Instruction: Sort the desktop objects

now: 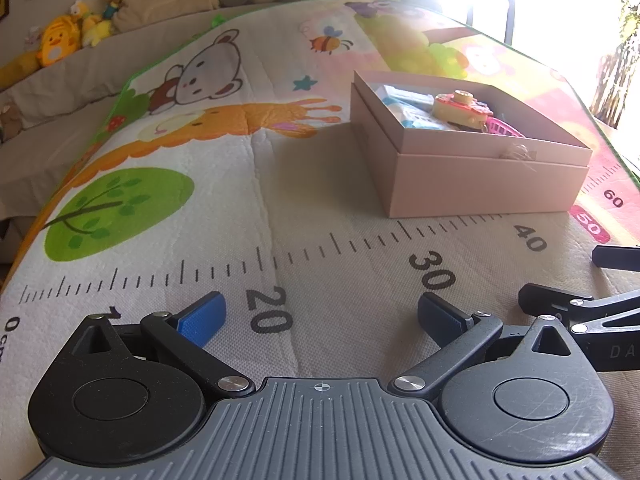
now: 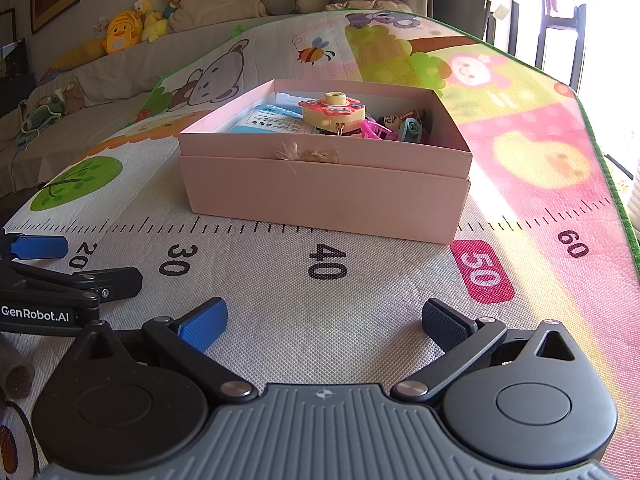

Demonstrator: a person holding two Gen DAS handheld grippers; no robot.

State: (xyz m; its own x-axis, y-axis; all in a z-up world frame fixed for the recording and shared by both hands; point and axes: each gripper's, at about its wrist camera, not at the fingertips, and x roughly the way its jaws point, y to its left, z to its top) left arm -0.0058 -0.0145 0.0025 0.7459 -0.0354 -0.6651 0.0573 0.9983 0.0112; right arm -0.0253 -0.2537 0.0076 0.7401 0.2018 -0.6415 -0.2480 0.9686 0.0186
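— On the mat (image 2: 280,312) we saw the pink box (image 2: 324,196), standing behind the printed ruler, near the marks 30 to 50. Where were the toys?

— Inside the box: a round toy (image 2: 334,111) on top, blue packets (image 2: 272,120) to its left, a pink basket (image 2: 378,130) to its right.

— And our grippers?

— We held both low over the mat, well apart from the box. The left gripper (image 1: 322,316) had its jaws spread, empty. The right gripper (image 2: 324,318) was spread too, holding nothing.
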